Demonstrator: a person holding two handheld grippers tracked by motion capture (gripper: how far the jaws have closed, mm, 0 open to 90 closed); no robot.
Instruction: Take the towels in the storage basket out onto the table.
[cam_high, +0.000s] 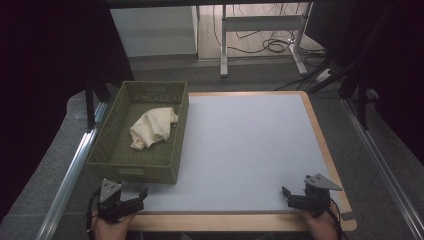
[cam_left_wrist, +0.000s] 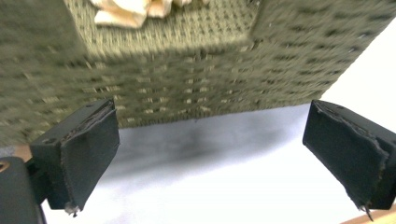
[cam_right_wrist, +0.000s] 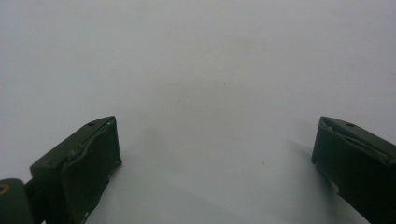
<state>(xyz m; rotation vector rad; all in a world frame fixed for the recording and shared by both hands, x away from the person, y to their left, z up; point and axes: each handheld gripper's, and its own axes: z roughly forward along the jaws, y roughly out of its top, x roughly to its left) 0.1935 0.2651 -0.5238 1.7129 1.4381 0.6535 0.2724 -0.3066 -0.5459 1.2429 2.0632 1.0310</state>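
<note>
1. A pale grey bench (cam_high: 240, 150) with a light wooden edge carries an olive-green woven plastic basket (cam_high: 111, 145) of rectangular shape at its far-left part.
2. A crumpled cream-coloured cloth (cam_high: 151, 128) lies inside the basket, on its floor, towards the far half and near the right wall.
3. The left tool (cam_high: 131, 201) sits at the near-left corner of the bench, held in the person's left hand (cam_high: 111, 226), just in front of the basket's near wall and apart from it.
4. In the left gripper view the left tool's two black jaws stand wide apart with nothing between them; the basket's near wall (cam_left_wrist: 187, 70) fills the space ahead, and the cloth (cam_left_wrist: 126, 11) shows over its rim.
5. The right tool (cam_high: 291, 196) rests at the near-right corner of the bench, held in the person's right hand (cam_high: 320, 225), well apart from the basket.
6. In the right gripper view its jaws are also spread wide and empty, over bare grey bench surface (cam_right_wrist: 201, 84).
</note>
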